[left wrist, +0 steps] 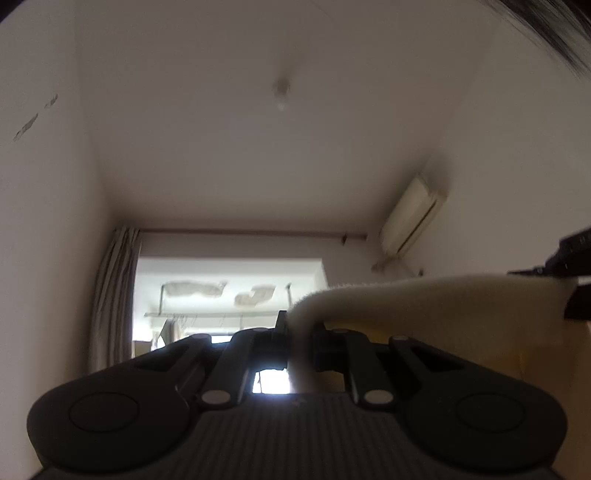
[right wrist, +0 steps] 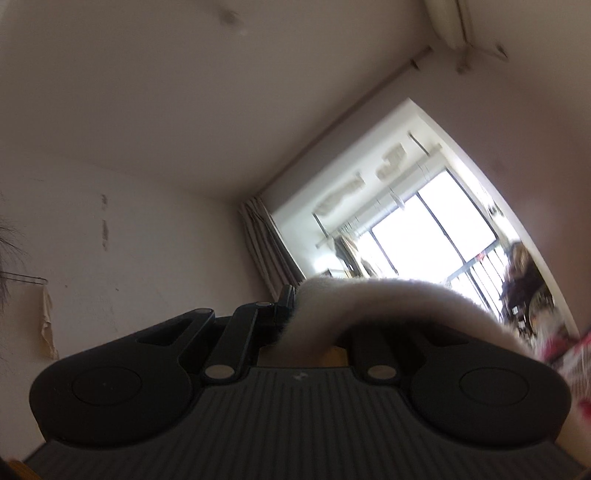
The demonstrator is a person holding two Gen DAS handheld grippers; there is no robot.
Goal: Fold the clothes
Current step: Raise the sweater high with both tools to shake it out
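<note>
Both grippers point up toward the ceiling, and each is shut on the same cream fleecy garment. In the left wrist view the garment (left wrist: 424, 299) runs from my left gripper (left wrist: 295, 332) out to the right, where the dark body of the right gripper (left wrist: 569, 258) shows at the frame's edge. In the right wrist view the garment (right wrist: 369, 299) arches from my right gripper (right wrist: 291, 317) over to the right and drops out of sight. The fabric hides the fingertips in both views.
A bright balcony window (right wrist: 424, 229) with a grey curtain (left wrist: 114, 295) and a drying rack lies ahead. An air conditioner (left wrist: 410, 218) hangs on the right wall. A light fitting (left wrist: 281, 92) sits on the ceiling. Dark hair (left wrist: 554, 29) shows at the top right.
</note>
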